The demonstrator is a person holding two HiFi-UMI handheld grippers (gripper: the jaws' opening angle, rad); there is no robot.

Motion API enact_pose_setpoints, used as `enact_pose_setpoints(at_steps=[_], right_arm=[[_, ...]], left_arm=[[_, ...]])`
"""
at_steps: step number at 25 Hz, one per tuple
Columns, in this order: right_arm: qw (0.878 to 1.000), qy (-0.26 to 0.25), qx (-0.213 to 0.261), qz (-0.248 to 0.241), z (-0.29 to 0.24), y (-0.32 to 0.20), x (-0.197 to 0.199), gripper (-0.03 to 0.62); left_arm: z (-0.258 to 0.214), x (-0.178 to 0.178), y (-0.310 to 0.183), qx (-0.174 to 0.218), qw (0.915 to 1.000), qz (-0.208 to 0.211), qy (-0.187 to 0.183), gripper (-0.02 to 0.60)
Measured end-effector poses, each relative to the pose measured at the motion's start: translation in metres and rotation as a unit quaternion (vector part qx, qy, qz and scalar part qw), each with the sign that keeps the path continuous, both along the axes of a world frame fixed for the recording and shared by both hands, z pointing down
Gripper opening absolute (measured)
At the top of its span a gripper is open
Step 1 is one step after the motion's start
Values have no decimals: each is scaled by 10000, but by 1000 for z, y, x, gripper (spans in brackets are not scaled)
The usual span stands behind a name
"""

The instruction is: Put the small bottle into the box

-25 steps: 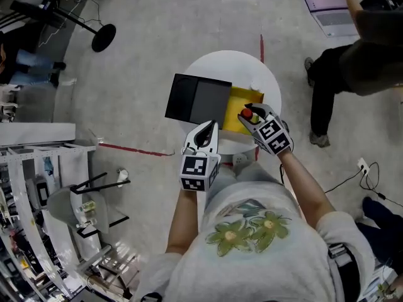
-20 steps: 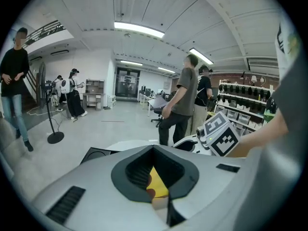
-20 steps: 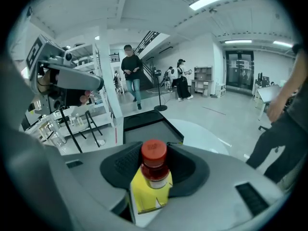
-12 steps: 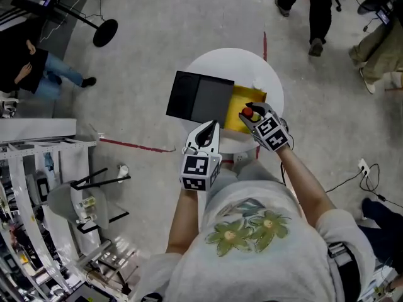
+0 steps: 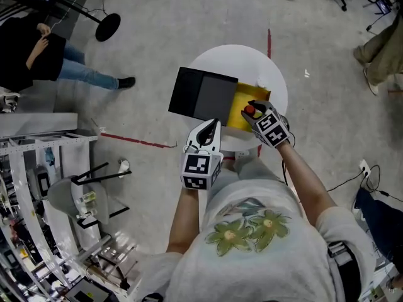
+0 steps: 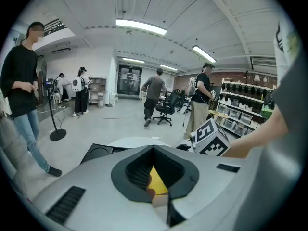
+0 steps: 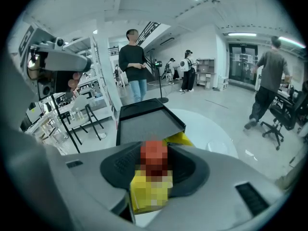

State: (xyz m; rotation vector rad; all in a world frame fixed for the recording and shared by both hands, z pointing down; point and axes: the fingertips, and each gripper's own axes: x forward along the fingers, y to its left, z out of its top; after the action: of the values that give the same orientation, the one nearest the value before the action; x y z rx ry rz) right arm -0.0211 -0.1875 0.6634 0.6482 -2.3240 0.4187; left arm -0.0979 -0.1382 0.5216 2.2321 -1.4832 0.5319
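Note:
The small bottle [image 5: 250, 111], with a red cap and a yellow body, sits between the jaws of my right gripper [image 5: 253, 113], which is shut on it. In the right gripper view the bottle [image 7: 154, 170] fills the gap of the right gripper [image 7: 155, 177]. It hangs over the near right part of the open box, whose yellow inside [image 5: 242, 104] lies beside its black lid [image 5: 204, 96]. My left gripper [image 5: 211, 124] is at the table's front edge, just short of the lid, jaws together and holding nothing. The left gripper view shows the left gripper [image 6: 154, 150] pointing at the yellow box [image 6: 158, 182].
The box lies on a small round white table [image 5: 252, 65], and the lid overhangs its left edge. A red tape line [image 5: 135, 141] runs across the floor. A metal rack [image 5: 44, 187] stands at the left. A person [image 5: 38, 55] stands at the far left, another [image 5: 381, 43] at the right.
My right gripper and the bottle have stayed over the box with hardly any shift. The left gripper has not moved. People in the background have walked to other spots.

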Motion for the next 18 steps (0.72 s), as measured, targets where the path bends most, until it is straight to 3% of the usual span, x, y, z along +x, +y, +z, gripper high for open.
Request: enact_pose_setpoints(at_steps=[18], right_arm=[[9991,350,-50,-213,36,5,-5,164]], left_arm=[[3,-7,1,-78,9999,-52,38,5]])
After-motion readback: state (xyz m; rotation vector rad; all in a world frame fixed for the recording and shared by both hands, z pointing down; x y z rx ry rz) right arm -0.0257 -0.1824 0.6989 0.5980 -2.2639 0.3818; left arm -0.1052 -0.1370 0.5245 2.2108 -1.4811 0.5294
